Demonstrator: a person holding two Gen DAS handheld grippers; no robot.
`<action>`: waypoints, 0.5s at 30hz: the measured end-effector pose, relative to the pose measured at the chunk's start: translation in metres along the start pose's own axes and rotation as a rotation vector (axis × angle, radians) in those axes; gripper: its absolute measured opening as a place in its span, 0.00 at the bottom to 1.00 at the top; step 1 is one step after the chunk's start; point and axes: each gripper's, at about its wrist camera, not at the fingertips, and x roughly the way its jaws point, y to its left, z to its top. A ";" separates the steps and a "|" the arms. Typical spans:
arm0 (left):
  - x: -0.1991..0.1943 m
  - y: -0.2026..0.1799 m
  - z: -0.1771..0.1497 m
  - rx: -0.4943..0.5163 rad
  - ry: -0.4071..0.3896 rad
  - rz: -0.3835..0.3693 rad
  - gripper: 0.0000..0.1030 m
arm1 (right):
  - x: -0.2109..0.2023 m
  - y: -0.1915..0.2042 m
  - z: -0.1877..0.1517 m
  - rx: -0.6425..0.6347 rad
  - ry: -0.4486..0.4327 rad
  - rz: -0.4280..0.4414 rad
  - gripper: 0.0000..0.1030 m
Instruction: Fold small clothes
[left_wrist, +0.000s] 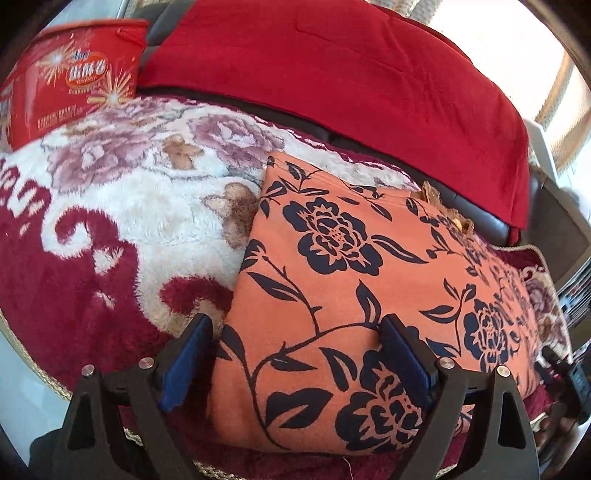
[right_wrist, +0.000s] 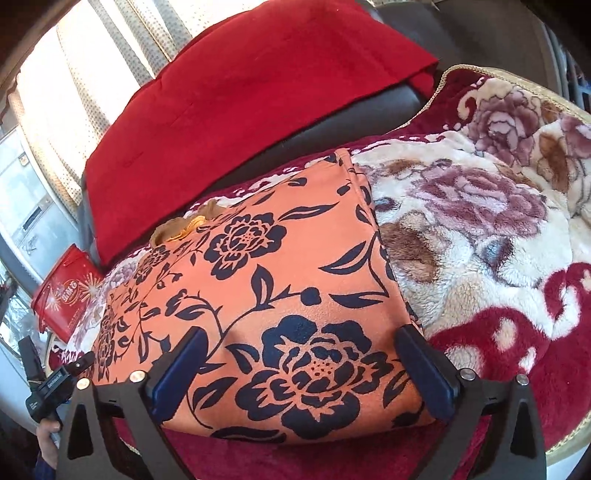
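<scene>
An orange cloth (left_wrist: 354, 280) printed with dark navy flowers and leaves is laid flat on a plush blanket (left_wrist: 122, 206) of cream, maroon and mauve roses. The cloth is seen folded, with a straight edge along its left side in the left wrist view and a bulkier, rounded near edge. At its far corner a small bunch of tan fabric (left_wrist: 447, 210) is seen poking out from the fold. The left gripper (left_wrist: 295, 347) is held spread wide just above the near left part of the cloth: one blue-padded finger is placed over the blanket just beside the cloth's edge, the other over the printed surface, and nothing is pinched between them. The right gripper (right_wrist: 299, 365) is likewise spread wide, with the cloth's (right_wrist: 258, 295) near right corner straddled by its fingers; the right finger is set at the cloth's edge where the blanket (right_wrist: 491, 236) begins. Whether the pads are touching the fabric cannot be told in either view. Behind the blanket a red cushion (left_wrist: 332, 77) is propped against a dark leather seat back (right_wrist: 369, 110). A red tin (left_wrist: 70, 81) with firework graphics is stood on the blanket's far left corner, well apart from the cloth. In the right wrist view the tin (right_wrist: 66, 295) and part of the left gripper's body are seen at the left margin, and pale curtains (right_wrist: 66, 85) are lit from behind.
</scene>
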 end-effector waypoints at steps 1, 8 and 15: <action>0.001 0.003 0.001 -0.018 0.006 -0.012 0.89 | 0.000 0.001 -0.001 0.001 -0.003 -0.008 1.00; -0.001 0.011 0.002 -0.115 -0.021 -0.031 0.89 | -0.006 -0.002 -0.001 0.011 -0.006 0.034 1.00; -0.003 0.004 0.000 -0.085 -0.052 0.047 0.89 | -0.013 -0.024 0.002 0.113 -0.020 0.173 0.99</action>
